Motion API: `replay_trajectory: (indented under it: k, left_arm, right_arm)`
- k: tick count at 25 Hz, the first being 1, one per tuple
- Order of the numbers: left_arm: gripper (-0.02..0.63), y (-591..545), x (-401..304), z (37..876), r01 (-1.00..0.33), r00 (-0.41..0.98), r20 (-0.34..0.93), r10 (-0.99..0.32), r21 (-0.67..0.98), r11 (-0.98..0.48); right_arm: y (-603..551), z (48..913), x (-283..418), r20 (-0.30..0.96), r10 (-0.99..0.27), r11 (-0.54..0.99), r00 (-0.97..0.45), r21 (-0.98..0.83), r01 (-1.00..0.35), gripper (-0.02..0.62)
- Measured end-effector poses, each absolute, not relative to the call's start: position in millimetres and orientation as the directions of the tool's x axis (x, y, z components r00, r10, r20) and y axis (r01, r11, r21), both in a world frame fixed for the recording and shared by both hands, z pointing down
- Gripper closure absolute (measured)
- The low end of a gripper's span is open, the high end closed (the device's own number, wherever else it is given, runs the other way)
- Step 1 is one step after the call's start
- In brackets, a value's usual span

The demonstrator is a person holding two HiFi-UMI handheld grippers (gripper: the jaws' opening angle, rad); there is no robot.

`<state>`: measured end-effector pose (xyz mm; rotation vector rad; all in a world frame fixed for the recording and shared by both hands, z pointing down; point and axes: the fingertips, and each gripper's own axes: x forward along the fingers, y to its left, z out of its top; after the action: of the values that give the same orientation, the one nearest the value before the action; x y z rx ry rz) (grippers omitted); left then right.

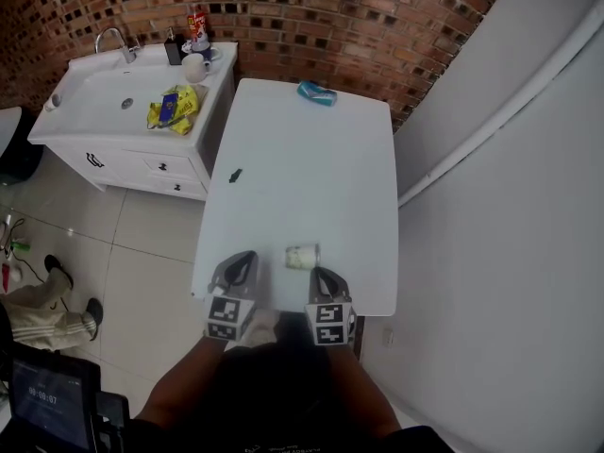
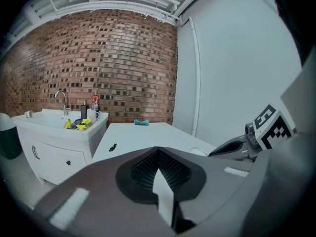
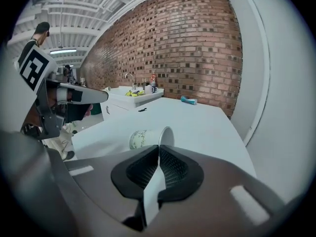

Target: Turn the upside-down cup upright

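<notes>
A white paper cup [image 1: 302, 256] with a faint green print lies on its side near the front edge of the white table [image 1: 311, 168], its mouth turned to the right. The right gripper view shows the cup [image 3: 148, 138] just beyond the jaw tips, untouched. My right gripper [image 1: 322, 275] sits just behind and right of the cup; its jaws meet at the tip [image 3: 159, 147] with nothing between them. My left gripper [image 1: 243, 260] rests to the cup's left, also shut and empty [image 2: 159, 150].
A blue object [image 1: 316, 93] lies at the table's far end and a small dark piece [image 1: 235, 176] at its left edge. A white sink cabinet [image 1: 132, 111] with a yellow packet [image 1: 175, 109] stands left. A white wall runs along the right. Someone's shoes [image 1: 58, 270] are on the floor.
</notes>
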<state>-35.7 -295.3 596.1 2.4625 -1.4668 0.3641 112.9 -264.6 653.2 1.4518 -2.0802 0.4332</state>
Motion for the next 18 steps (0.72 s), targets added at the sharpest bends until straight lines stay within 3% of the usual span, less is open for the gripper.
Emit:
replay_trajectory:
  k: [7, 14, 18]
  left_arm:
    - [0.611, -291.7, -39.3, 592.7, -0.886, 0.456, 0.338, -0.823, 0.089, -0.454]
    - [0.611, -286.5, -41.5, 589.0, -0.886, 0.456, 0.330, -0.826, 0.081, -0.457]
    - [0.611, -285.2, -46.5, 585.0, -0.887, 0.454, 0.328, -0.828, 0.086, -0.453]
  right_arm:
    - [-266.4, 638.1, 118.8, 0.575, -0.801, 0.400, -0.166, 0.308, -0.863, 0.571]
    - [-269.0, 637.0, 125.8, 0.517, -0.855, 0.438, -0.043, 0.676, -0.593, 0.571]
    - [-271.1, 632.1, 118.8, 0.504, -0.863, 0.463, -0.040, 0.756, -0.462, 0.569]
